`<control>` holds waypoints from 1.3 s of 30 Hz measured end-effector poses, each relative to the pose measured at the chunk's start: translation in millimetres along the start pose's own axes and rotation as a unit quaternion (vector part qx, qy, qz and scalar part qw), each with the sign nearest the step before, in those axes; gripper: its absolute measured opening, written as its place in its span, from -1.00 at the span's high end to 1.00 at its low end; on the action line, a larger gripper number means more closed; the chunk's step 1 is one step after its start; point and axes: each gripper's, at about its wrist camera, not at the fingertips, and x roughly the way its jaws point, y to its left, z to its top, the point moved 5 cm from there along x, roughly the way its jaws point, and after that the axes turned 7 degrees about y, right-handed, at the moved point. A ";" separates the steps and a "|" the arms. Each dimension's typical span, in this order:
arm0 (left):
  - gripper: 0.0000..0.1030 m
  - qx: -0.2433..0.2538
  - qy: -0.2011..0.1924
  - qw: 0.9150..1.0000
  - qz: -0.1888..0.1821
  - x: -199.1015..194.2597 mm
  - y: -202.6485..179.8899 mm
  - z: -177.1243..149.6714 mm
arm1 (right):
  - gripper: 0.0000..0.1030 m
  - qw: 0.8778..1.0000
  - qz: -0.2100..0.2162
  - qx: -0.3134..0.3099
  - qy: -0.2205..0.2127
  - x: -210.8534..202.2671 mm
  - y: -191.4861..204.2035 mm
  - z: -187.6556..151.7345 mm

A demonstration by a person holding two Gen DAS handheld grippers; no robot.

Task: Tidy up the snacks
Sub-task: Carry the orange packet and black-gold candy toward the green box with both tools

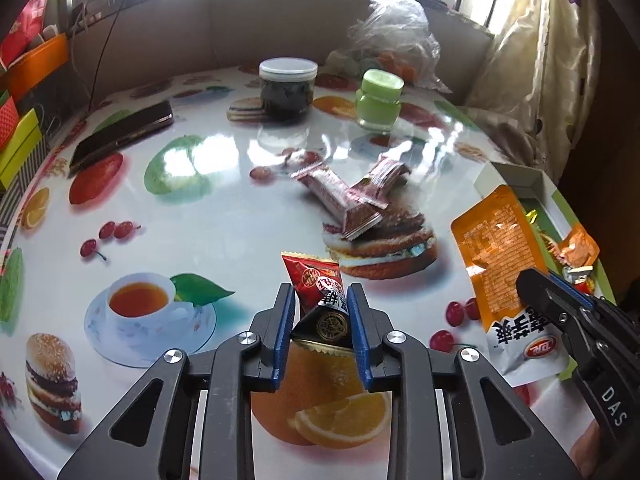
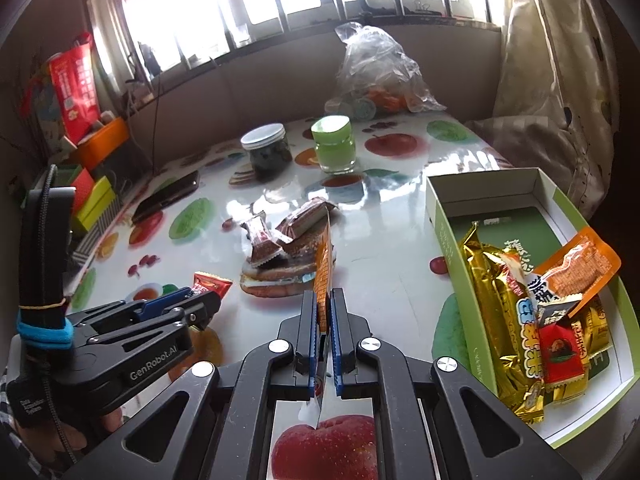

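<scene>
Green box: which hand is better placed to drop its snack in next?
Right. The right gripper holds the orange packet close beside the green box; the left gripper, holding the red candy, is farther away.

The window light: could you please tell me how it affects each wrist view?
Right wrist view: the window is blown out to white, and glare streaks the table. Left wrist view: bright reflections wash the tabletop centre; fisheye bending curves both pictures' edges.
</scene>
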 end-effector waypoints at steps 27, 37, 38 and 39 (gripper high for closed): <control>0.46 0.052 -0.052 0.996 -0.052 -53.0 -63.3 10.1 | 0.88 0.998 -0.011 0.039 -0.054 -63.5 -38.2 -1.2; 0.46 0.078 -0.049 0.993 -0.076 -53.4 -99.3 7.8 | 0.88 0.995 -0.030 0.067 -0.067 -82.2 -68.8 -8.8; 0.46 0.082 -0.049 0.992 -0.081 -53.7 -104.2 7.2 | 0.88 0.995 -0.030 0.069 -0.068 -83.6 -71.8 -9.7; 0.46 0.085 -0.048 0.992 -0.083 -53.5 -108.1 6.9 | 0.88 0.995 -0.032 0.072 -0.068 -84.7 -74.6 -10.3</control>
